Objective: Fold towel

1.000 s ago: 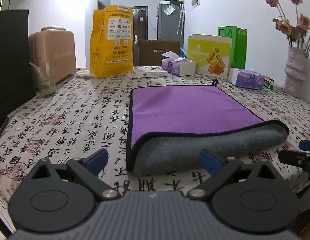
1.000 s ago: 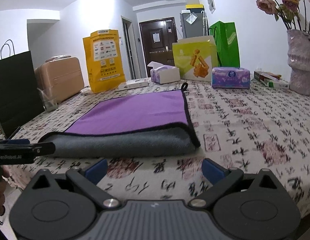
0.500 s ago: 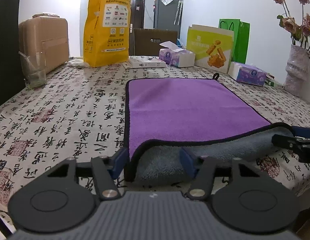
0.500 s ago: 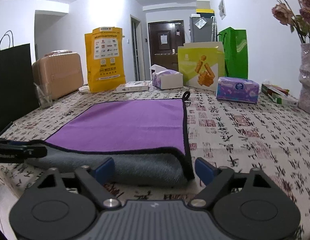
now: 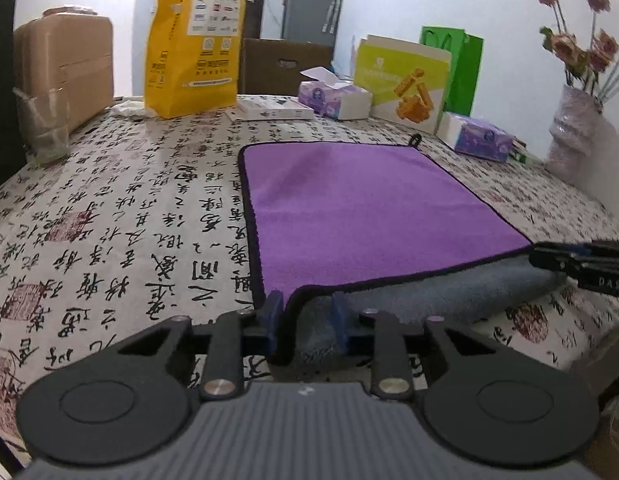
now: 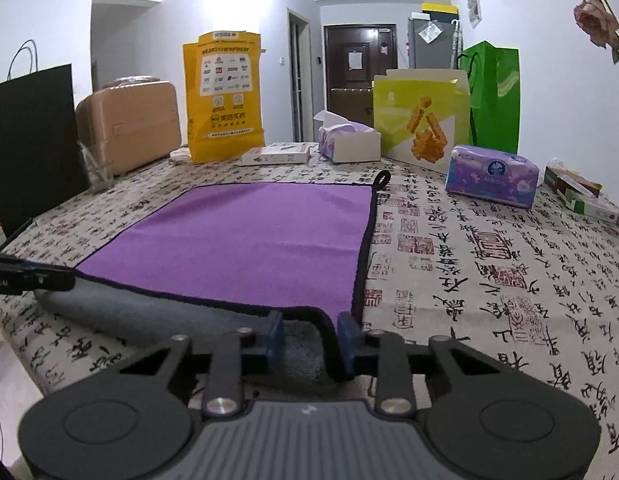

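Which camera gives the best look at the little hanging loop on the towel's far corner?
The right wrist view: the hanging loop stands out large and dark against the tablecloth at the purple towel corner. The left wrist view shows the same loop, but smaller and less distinct.

From my feed, the towel [image 5: 349, 208] reads as soft, matt plush cloth, purple on top with a fuzzy grey underside. The tablecloth [image 5: 109, 220] looks like smooth printed fabric. My left gripper [image 5: 305, 320] is matt black plastic with shiny metal pivots. The yellow bag [image 6: 221, 96] looks like slightly glossy paper, and the cup [image 5: 43, 124] like clear glass.
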Tool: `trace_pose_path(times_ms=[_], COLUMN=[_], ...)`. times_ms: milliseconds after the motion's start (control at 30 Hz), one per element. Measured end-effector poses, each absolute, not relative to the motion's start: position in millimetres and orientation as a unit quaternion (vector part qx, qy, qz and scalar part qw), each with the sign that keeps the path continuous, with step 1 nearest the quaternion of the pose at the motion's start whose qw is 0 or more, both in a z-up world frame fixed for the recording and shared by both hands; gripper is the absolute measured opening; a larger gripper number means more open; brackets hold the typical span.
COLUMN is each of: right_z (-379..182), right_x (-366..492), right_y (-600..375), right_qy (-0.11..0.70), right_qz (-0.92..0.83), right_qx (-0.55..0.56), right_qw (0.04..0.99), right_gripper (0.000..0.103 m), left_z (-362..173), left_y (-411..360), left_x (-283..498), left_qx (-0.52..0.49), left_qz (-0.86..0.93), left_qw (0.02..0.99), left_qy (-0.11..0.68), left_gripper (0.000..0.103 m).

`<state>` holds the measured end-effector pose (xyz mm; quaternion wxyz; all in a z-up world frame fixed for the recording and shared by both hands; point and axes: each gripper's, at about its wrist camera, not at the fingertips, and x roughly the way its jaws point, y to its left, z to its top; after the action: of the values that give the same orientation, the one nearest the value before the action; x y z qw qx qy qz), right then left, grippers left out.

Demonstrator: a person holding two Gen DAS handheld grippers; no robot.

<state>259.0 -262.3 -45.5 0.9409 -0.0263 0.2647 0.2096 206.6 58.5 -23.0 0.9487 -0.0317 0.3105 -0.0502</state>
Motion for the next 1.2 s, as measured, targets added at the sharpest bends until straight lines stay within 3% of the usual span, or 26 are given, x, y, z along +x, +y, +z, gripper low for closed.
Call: trace_pose_path(times_ms=[100,200,233,267,300,1200], right_z=[-45.4,-44.8,-44.0,-42.9,-41.9,-15.2], right_x=[259.2,260.1,260.8,260.8,261.0,294.0], right_y=[-261.8,-261.6,-261.3,-260.7,-260.1,-246.8], right_qy=[0.271,0.274,0.275,0.275,0.275,0.233], right_qz=[0.216,0.222,0.223,0.224,0.224,0.217], right_qx=[-0.037,-0.045,-0.048,-0.050,-0.051,-0.090], right_qw=[0.937,0.935,0.934,0.934,0.934,0.944], right_gripper=[0.028,0.027,0.021,0.008,0.005,0.005], left_z=[-22.4,-23.4,-23.5,-23.2,-22.9,9.6], left_y=[58.7,56.7,55.4,53.3,51.7,54.0], left_x=[206.5,203.9,202.9,201.4,199.8,235.7], left_qx=[-0.025,-0.014,-0.009,-0.002,0.003,0.041], left_qz=[-0.060,-0.060,-0.062,-0.064,-0.064,-0.052], left_qw=[0.947,0.950,0.951,0.952,0.952,0.963], left_qy=[0.313,0.306,0.304,0.301,0.298,0.262], left_gripper=[0.028,0.011,0.006,0.006,0.006,0.006])
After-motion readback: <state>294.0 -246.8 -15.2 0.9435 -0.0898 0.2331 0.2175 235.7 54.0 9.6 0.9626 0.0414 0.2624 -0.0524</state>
